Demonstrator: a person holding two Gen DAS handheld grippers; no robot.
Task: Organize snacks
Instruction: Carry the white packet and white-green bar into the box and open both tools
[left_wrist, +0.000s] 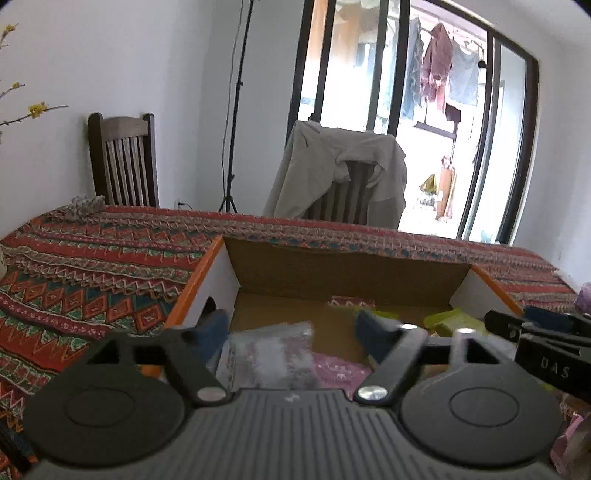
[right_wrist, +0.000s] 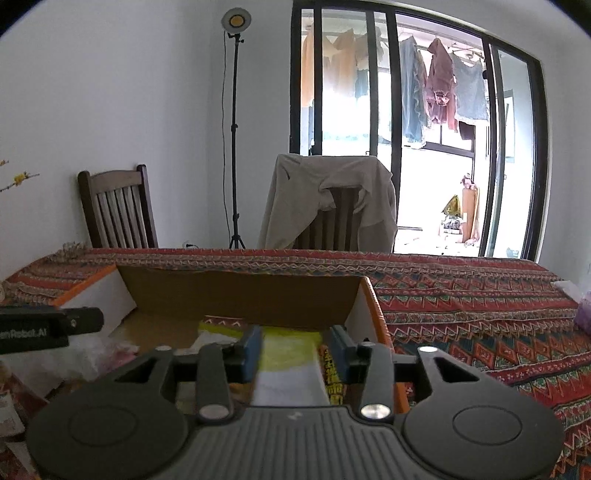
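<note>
Over the box: both grippers point forward and slightly down into an open cardboard box (left_wrist: 347, 273) on the worktop (left_wrist: 92, 266), which wears a red patterned cloth.
Left gripper (left_wrist: 291, 332): jaws stand wide apart; blue pads (left_wrist: 216, 326) sit clear on either side of a clear packet (left_wrist: 266, 354), not pressing it. Nothing is held.
Right gripper (right_wrist: 295, 350): jaws stand partly apart, with a yellow-green packet (right_wrist: 288, 350) between the blue pads (right_wrist: 253, 349); the packet is blurred and I cannot tell whether the pads touch it.
Pose: the two grippers lie side by side, near each other; the right one's black side shows at the right edge of the left view, and the left one's at the left edge of the right view.
Snacks in box: the clear packet lies at the near left of the box floor; a pink packet (left_wrist: 340, 369) lies just beside it; a yellow-green one is at the right side; a patterned packet (left_wrist: 351, 302) lies towards the back.
Box: orange rims, white side walls, brown back wall; it stands near the front of the worktop.
Beyond the worktop: a bare wooden chair (right_wrist: 118, 210) at left, a chair draped with a beige jacket (right_wrist: 328, 203), a lamp stand (right_wrist: 234, 129) between them, and a glass door (right_wrist: 417, 129) with laundry hung outside.
</note>
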